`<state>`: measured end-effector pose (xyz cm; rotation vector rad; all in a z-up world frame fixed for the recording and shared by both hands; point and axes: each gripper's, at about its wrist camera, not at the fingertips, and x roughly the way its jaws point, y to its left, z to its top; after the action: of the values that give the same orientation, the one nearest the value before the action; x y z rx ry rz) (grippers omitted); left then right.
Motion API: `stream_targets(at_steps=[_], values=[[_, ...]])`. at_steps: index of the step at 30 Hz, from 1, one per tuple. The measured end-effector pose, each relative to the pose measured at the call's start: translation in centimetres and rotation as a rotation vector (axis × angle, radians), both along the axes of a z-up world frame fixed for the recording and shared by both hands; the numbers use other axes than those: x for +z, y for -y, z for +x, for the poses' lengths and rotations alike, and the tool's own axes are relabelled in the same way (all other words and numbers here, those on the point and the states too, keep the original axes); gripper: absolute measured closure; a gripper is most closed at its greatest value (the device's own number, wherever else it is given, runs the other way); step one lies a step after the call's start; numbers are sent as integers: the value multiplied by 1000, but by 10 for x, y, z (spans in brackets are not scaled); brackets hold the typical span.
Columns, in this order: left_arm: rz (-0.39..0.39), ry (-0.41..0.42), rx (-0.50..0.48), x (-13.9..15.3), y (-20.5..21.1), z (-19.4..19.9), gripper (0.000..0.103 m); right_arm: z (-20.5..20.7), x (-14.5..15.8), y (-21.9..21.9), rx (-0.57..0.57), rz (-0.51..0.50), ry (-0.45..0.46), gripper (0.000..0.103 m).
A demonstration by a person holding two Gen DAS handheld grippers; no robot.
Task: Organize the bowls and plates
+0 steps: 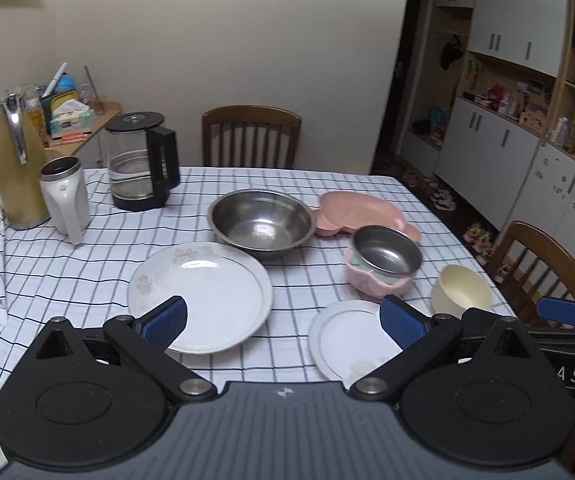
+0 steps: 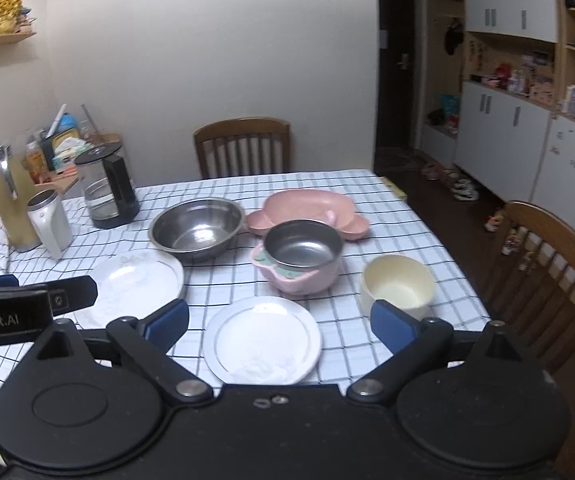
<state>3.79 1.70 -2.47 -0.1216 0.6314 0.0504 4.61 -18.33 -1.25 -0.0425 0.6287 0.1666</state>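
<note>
Right wrist: small plate (image 2: 263, 338) edge hidden.

Left gripper (image 1: 283, 322), right gripper (image 2: 279, 322): black frames, blue ribbed pads.

Two white plates (image 1: 201, 296) (image 2: 263, 338) nearest, large steel bowl (image 1: 261, 222) behind, small steel bowl (image 1: 385, 250) inside pink bowl (image 2: 299, 280), cream bowl (image 2: 397, 284) rightmost

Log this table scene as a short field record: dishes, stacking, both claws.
plates: large white plate; small white plate
bowls: large steel bowl; cream bowl
stacked: small steel bowl sits in pink bowl
behind: pink divided tray
left claw: open, empty
right claw: open, empty
</note>
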Motion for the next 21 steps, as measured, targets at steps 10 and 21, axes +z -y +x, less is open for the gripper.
stream_targets(at_steps=[10, 21], values=[[26, -86, 227, -32, -61, 65, 0, 94, -35, -50, 241, -3, -91, 9], [57, -255, 349, -93, -128, 146, 1, 193, -97, -118, 405, -75, -238, 33]])
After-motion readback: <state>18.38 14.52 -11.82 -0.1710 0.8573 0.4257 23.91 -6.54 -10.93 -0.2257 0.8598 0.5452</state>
